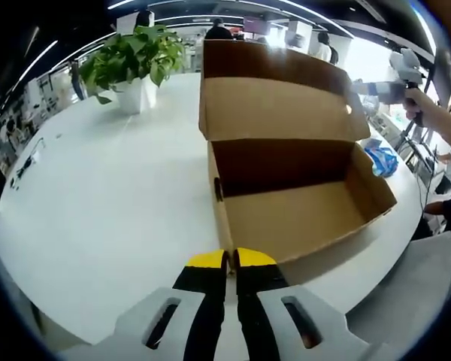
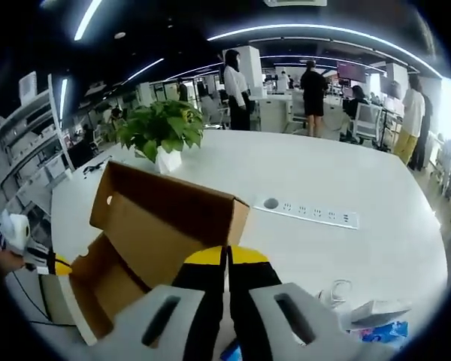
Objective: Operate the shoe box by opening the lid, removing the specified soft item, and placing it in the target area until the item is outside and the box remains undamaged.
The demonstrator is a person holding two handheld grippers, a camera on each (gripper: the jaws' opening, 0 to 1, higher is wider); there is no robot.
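The left gripper view looks down from close by into the open shoe box (image 1: 301, 203) on the white tabletop (image 1: 113, 203); the right gripper view faces it from the opposite side, higher; both share box, tabletop and potted plant (image 2: 161, 131).

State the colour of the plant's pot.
White; the pot shows best in the left gripper view.
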